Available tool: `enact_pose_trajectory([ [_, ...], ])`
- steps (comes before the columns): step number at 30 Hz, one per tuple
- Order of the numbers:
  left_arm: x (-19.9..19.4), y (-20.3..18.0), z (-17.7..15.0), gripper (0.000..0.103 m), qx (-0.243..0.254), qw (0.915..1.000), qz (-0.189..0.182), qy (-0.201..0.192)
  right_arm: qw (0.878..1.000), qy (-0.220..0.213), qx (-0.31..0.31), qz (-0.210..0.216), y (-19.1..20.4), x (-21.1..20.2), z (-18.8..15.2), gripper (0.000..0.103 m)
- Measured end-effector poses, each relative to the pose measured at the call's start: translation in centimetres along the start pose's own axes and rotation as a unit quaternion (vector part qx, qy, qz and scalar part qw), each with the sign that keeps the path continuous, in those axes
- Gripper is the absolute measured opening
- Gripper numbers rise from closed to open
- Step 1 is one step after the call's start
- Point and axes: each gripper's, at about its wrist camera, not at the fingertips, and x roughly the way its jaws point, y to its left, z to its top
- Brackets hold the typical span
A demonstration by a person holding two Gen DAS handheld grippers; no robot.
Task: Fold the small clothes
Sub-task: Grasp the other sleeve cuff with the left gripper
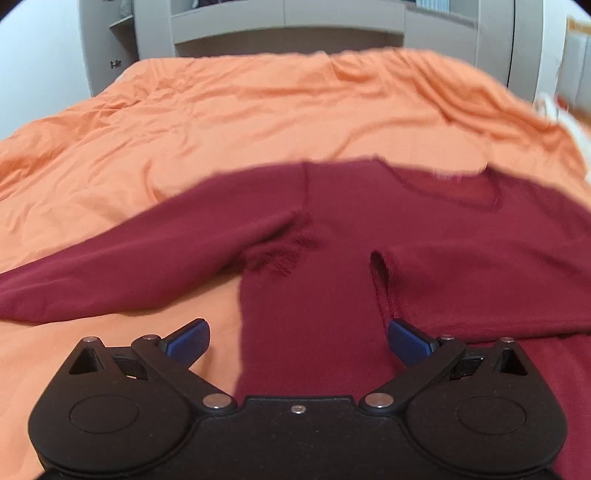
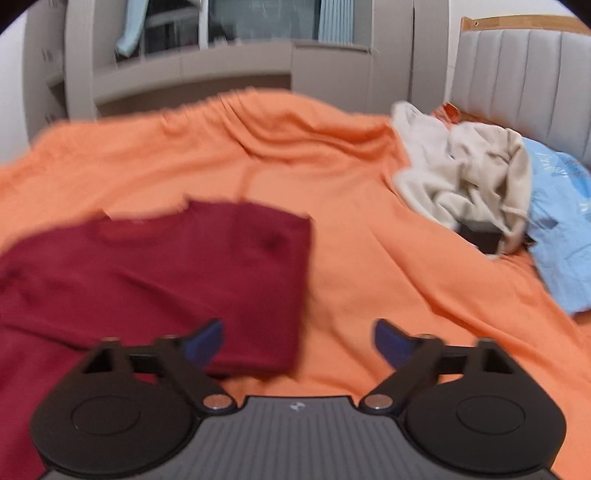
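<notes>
A dark red long-sleeved sweater (image 1: 369,229) lies flat on the orange bedsheet (image 1: 221,122). Its left sleeve (image 1: 129,258) stretches out to the left; its right sleeve (image 1: 480,288) is folded across the body, cuff near the middle. My left gripper (image 1: 298,339) is open and empty, just above the sweater's lower body and left side edge. In the right wrist view the sweater (image 2: 166,266) shows its folded right edge. My right gripper (image 2: 298,341) is open and empty, over that edge and the bare sheet (image 2: 369,240).
A heap of beige clothes (image 2: 469,177) and a light blue garment (image 2: 561,229) lie at the right near the grey padded headboard (image 2: 524,81). A small black object (image 2: 480,236) sits by the heap. Grey cabinets (image 1: 288,26) stand beyond the bed's far edge.
</notes>
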Motion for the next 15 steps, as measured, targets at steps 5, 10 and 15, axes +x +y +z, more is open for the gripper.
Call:
enact_pose_trajectory([
  [5, -4.7, 5.0, -0.3, 0.102, -0.053, 0.9978, -0.018, -0.035, 0.999, -0.006, 0.002, 0.048, 1.6, -1.5, 0.3, 0.103],
  [10, -6.8, 12.8, -0.7, 0.102, -0.128, 0.9888, 0.064, -0.043, 0.998, -0.003, -0.020, 0.067, 3.9, -2.0, -0.3, 0.103],
  [15, -6.4, 19.5, -1.6, 0.102, -0.199, 0.9703, 0.136, -0.018, 0.997, 0.003, -0.033, 0.065, 5.9, -1.8, -0.5, 0.103],
])
